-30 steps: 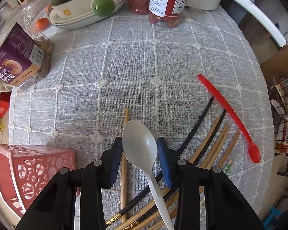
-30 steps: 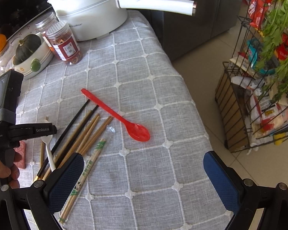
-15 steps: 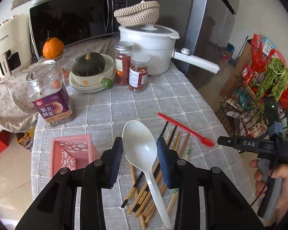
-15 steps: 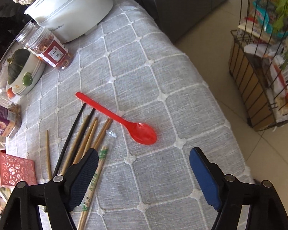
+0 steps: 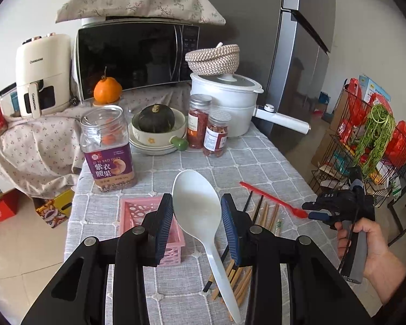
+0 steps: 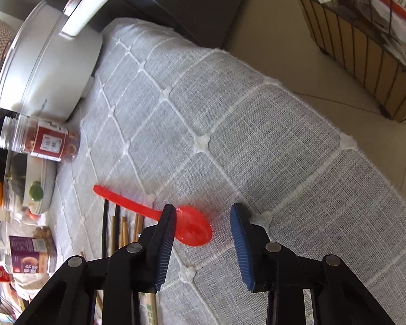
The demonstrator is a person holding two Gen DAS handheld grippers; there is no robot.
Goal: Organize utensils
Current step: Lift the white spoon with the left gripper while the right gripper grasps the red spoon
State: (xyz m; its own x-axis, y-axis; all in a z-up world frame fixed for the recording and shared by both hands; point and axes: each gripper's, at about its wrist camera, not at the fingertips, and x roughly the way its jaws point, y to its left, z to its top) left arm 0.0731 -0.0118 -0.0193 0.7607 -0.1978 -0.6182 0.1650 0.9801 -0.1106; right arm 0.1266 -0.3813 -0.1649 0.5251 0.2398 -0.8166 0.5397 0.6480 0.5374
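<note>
Now the white spoon (image 5: 196, 211) is gripped by the left tongs (image 5: 197, 214) above the pink basket (image 5: 138, 211); the right tongs (image 6: 203, 233) are held open around the red spoon (image 6: 192, 228), to be closed next.

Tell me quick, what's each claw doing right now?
Left gripper shut on white spoon, lifted above pink basket. Right gripper open around red spoon bowl on the tablecloth. Chopsticks beside it, nothing blocking.

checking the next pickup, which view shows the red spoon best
The right wrist view: the red spoon lies close up on the tablecloth, its bowl between the open fingers of the right hand-held gripper. The left wrist view shows it small and far off, its bowl end beside that gripper.
</note>
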